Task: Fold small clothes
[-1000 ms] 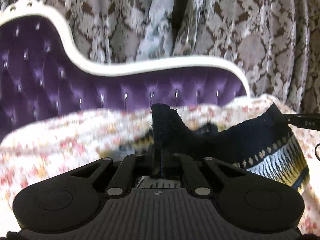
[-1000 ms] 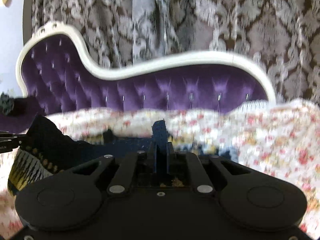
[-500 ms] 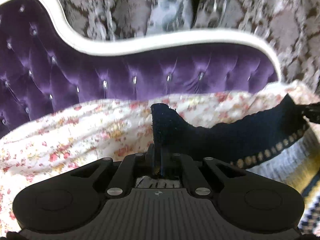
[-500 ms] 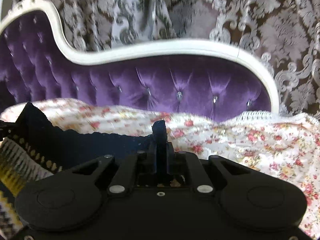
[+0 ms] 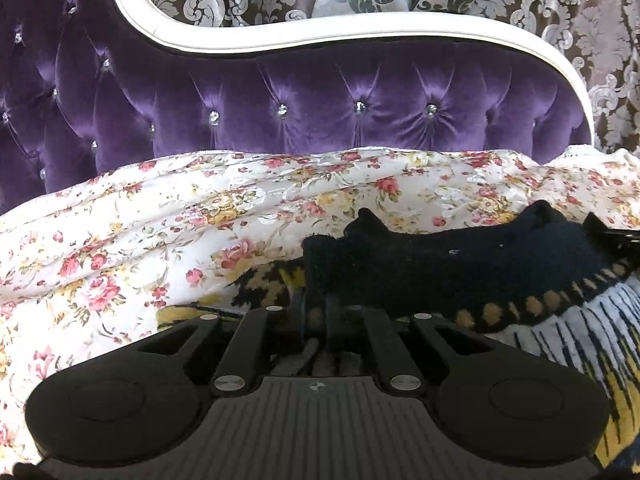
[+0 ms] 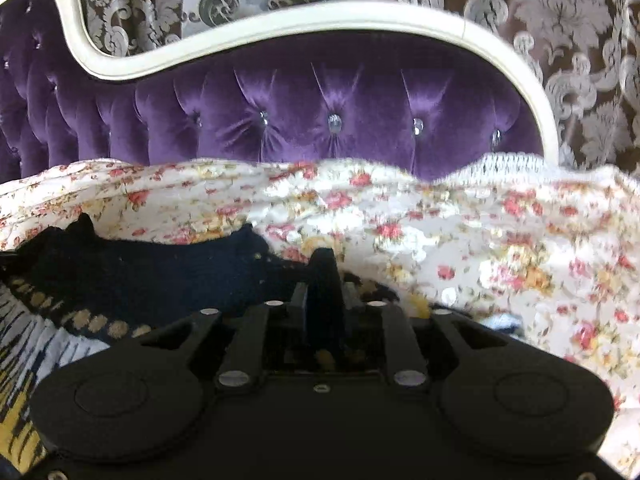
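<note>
A dark navy knitted garment [image 5: 460, 268] with a band of yellow dots and a white-and-yellow patterned part lies on the flowered bedspread [image 5: 160, 232]. Its navy edge is folded over the patterned part. My left gripper [image 5: 316, 300] is low over the spread and pinches one corner of that edge; its jaws are just starting to open. In the right wrist view the same garment [image 6: 152, 276] stretches to the left. The jaws of my right gripper [image 6: 324, 296] are opening, and the other corner still stands loose between the fingers.
A purple tufted headboard [image 5: 320, 112] with a white curved frame [image 6: 280, 20] rises behind the spread. Patterned brown-and-silver curtains [image 6: 580, 40] hang behind it. A white lace trim [image 6: 512, 160] edges the spread at the far right.
Both grippers have come down and forward, laying the navy edge onto the spread and over the patterned part. The right fingers have parted around their corner.
</note>
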`<state>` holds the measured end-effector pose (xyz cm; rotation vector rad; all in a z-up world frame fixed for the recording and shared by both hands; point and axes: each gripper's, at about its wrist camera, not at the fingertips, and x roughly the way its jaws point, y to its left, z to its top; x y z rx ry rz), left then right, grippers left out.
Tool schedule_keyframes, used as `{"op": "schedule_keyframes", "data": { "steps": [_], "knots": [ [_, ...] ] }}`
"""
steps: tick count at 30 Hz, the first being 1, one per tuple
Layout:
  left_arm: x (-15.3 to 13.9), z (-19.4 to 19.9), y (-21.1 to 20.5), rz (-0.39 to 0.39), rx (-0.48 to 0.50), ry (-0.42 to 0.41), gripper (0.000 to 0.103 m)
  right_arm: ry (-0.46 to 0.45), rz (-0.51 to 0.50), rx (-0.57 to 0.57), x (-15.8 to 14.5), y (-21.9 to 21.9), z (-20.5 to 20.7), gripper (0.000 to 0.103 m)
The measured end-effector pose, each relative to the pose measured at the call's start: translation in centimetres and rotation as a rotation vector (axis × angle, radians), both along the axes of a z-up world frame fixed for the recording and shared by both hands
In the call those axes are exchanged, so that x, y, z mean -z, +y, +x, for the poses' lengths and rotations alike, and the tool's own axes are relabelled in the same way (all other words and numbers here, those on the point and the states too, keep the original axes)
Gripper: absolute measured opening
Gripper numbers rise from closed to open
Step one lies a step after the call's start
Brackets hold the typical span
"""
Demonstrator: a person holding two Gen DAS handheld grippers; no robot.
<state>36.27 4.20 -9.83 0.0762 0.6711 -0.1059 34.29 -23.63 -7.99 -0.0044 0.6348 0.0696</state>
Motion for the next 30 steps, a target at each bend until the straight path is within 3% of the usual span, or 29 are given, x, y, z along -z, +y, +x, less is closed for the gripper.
{"op": "schedule_keyframes", "data": {
  "steps": [8,19,27,28,30],
  "knots": [
    [0.4,0.5,0.2,-0.029,-0.009,0.008,0.009,-0.005,0.036,0.015,0.5,-0.5,0.0,0.038],
    [0.9,0.2,-1.1,0.064,-0.014,-0.017,0.01,-0.011,0.078,0.021,0.6,-1.0,0.0,0.038],
    [1.0,0.2,-0.9,0.058,-0.014,-0.019,0.01,-0.012,0.079,0.025,0.6,-1.0,0.1,0.038],
    [1.0,0.2,-0.9,0.059,-0.014,-0.019,0.01,-0.012,0.078,0.026,0.6,-1.0,0.1,0.04],
    [1.0,0.2,-1.0,0.06,-0.014,-0.019,0.01,-0.011,0.073,0.031,0.5,-1.0,0.1,0.052]
  ]
}}
